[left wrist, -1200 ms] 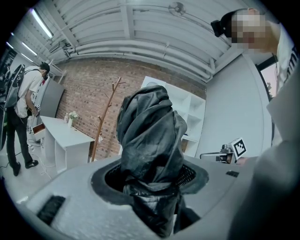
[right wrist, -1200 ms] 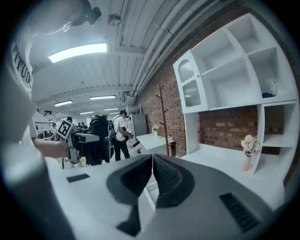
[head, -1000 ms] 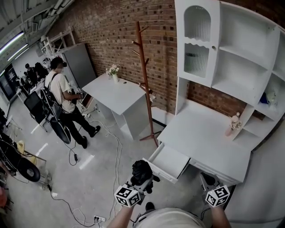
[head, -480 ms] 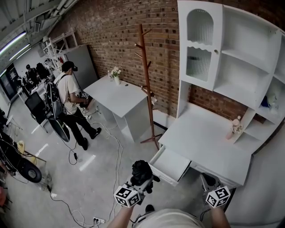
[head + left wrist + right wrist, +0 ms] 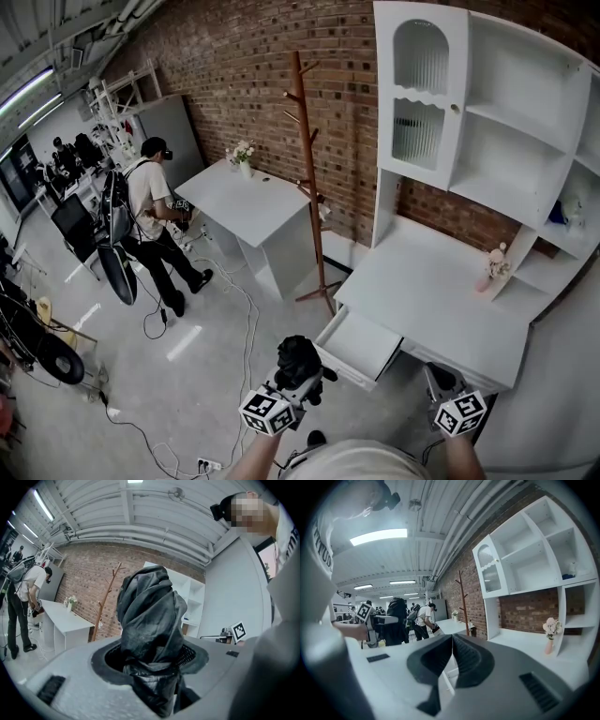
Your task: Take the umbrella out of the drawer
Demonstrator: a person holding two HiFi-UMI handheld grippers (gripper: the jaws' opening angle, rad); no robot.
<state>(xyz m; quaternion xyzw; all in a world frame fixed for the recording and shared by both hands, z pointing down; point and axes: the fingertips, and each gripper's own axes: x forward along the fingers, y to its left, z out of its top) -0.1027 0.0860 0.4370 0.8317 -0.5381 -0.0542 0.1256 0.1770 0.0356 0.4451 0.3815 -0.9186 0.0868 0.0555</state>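
Note:
A folded black umbrella (image 5: 298,359) stands upright in my left gripper (image 5: 300,377), just left of the open white drawer (image 5: 361,345) under the desk. In the left gripper view the umbrella (image 5: 150,616) fills the gap and the jaws of the left gripper (image 5: 152,665) press on its lower part. The drawer's inside looks bare. My right gripper (image 5: 439,379) hangs at the desk's front edge, right of the drawer. Its jaws (image 5: 452,653) are shut with nothing between them. The right gripper view also shows the umbrella (image 5: 396,620) at the left.
A white desk (image 5: 427,291) with a shelf unit (image 5: 506,122) stands against the brick wall, a small flower vase (image 5: 494,262) on it. A wooden coat rack (image 5: 309,169) and a second white table (image 5: 248,202) stand to the left. A person (image 5: 155,225) stands farther left; cables (image 5: 246,328) lie on the floor.
The person in the background has stepped a little to the right. Both grippers and the umbrella have kept their places.

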